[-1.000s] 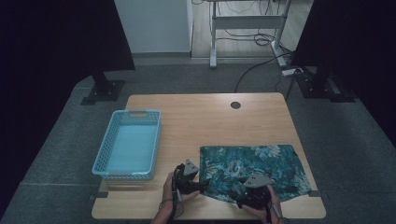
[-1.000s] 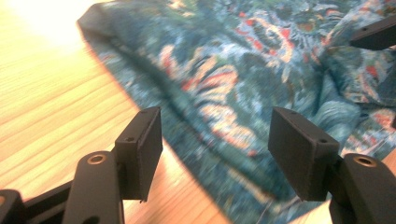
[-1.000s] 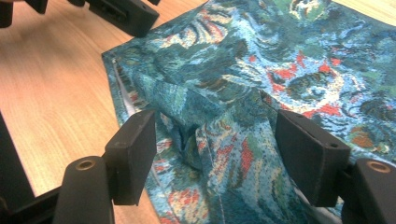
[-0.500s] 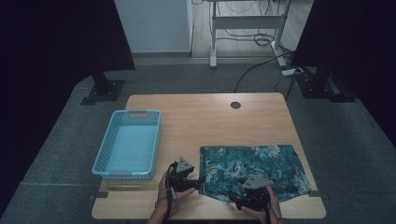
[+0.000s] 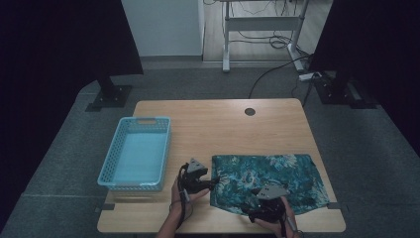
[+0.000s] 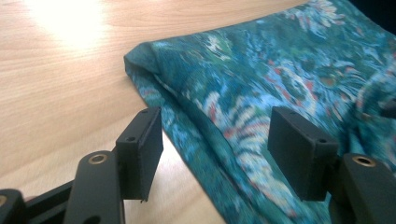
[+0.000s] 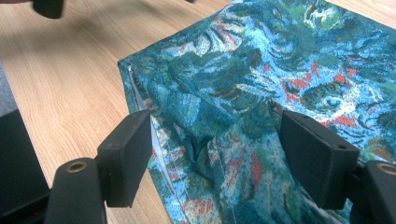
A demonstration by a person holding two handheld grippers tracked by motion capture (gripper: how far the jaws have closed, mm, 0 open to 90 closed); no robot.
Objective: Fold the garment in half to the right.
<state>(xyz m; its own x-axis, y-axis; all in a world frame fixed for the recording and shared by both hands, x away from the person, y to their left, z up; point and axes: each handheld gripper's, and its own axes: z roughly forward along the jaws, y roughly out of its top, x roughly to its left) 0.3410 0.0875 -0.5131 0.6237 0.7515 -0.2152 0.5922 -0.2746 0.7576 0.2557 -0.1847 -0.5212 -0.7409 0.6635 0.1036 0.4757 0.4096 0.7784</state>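
Note:
A teal cloth with a floral print point(image 5: 272, 173) lies flat on the front right of the wooden table point(image 5: 218, 124). My left gripper point(image 5: 214, 184) is at the cloth's left edge and points right. In the left gripper view the cloth's folded edge point(image 6: 219, 107) lies between the open jaws of the left gripper point(image 6: 215, 140), and the pads do not press on it. My right gripper point(image 5: 247, 214) is at the cloth's front left corner. In the right gripper view the right gripper point(image 7: 215, 140) is open over the rumpled corner point(image 7: 196, 126).
A light blue plastic basket point(image 5: 136, 153) stands on the left side of the table, close to my left hand. A round cable hole point(image 5: 249, 111) sits near the far edge. Stand feet and cables are on the floor beyond the table.
My left gripper has shifted a little away from the person along the cloth's left edge. The right gripper has stayed where it was.

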